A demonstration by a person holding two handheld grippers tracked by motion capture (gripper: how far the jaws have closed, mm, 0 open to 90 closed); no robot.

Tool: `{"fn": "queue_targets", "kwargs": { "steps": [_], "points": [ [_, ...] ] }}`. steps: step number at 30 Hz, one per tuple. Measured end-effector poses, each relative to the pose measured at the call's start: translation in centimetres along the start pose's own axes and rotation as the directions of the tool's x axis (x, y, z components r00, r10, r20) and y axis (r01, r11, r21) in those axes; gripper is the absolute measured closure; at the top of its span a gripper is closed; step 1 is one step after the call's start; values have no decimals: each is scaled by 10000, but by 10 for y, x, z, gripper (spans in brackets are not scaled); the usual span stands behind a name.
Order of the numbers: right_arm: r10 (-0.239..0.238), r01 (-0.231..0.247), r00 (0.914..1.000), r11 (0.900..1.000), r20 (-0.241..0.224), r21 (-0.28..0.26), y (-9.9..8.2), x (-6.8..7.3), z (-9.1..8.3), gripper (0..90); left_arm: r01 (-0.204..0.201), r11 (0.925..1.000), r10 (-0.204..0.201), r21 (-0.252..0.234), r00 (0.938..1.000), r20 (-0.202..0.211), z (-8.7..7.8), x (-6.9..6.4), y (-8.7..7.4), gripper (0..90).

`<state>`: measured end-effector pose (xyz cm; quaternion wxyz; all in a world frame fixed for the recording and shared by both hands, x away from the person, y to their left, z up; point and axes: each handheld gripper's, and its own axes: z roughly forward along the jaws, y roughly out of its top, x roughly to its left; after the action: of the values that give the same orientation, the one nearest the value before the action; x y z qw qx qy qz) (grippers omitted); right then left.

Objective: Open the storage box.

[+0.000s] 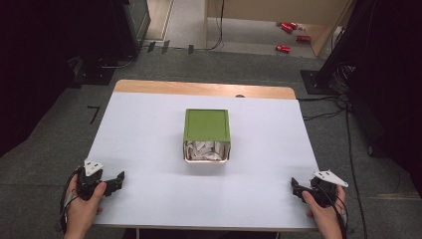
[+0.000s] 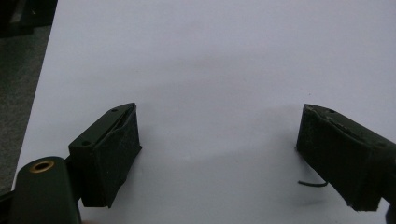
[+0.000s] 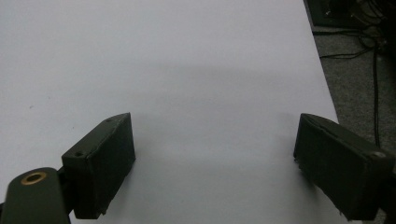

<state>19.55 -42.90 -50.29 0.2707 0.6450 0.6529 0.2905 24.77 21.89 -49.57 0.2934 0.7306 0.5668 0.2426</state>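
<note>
A green box (image 1: 206, 125) lies on its side in the middle of the white table (image 1: 149, 134), its open end facing me with white items (image 1: 205, 151) inside. My left gripper (image 1: 117, 180) rests at the table's front left corner, held by a hand, jaws wide apart over bare table (image 2: 217, 140). My right gripper (image 1: 295, 188) rests at the front right corner, also hand-held, its jaws spread wide with nothing between them (image 3: 215, 154).
A wooden strip (image 1: 204, 88) runs along the table's far edge. Grey carpet surrounds the table, with cables (image 1: 328, 107) at the right and red objects (image 1: 291, 35) on the floor far back. Dark equipment stands at both back corners.
</note>
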Motion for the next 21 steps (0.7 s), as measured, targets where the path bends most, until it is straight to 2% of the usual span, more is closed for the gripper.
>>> {"fn": "queue_targets", "kwargs": {
  "steps": [3,6,9,12,16,21],
  "points": [
    [1,-1,10000,10000,27,38,1,0,0,122,-11,10000,11,14,10000,0,0,0,0,138],
    [39,-39,10000,9998,-28,-188,1,0,-2,135,45,10000,-45,18,10000,43,0,1,0,138],
    [430,-428,9991,9974,22,-583,6,-2,-8,134,52,10000,-52,41,10000,61,0,1,1,138],
    [805,-822,9965,9920,-218,-956,12,-1,-17,137,29,10000,-29,25,10000,37,0,0,0,136],
    [611,-653,9974,9906,-388,-1200,20,7,-24,139,34,10000,-34,-18,10000,41,0,1,0,136],
    [369,-414,9987,9904,-364,-1321,29,16,-29,142,36,10000,-36,-27,10000,33,0,0,0,137]
  ]
}}
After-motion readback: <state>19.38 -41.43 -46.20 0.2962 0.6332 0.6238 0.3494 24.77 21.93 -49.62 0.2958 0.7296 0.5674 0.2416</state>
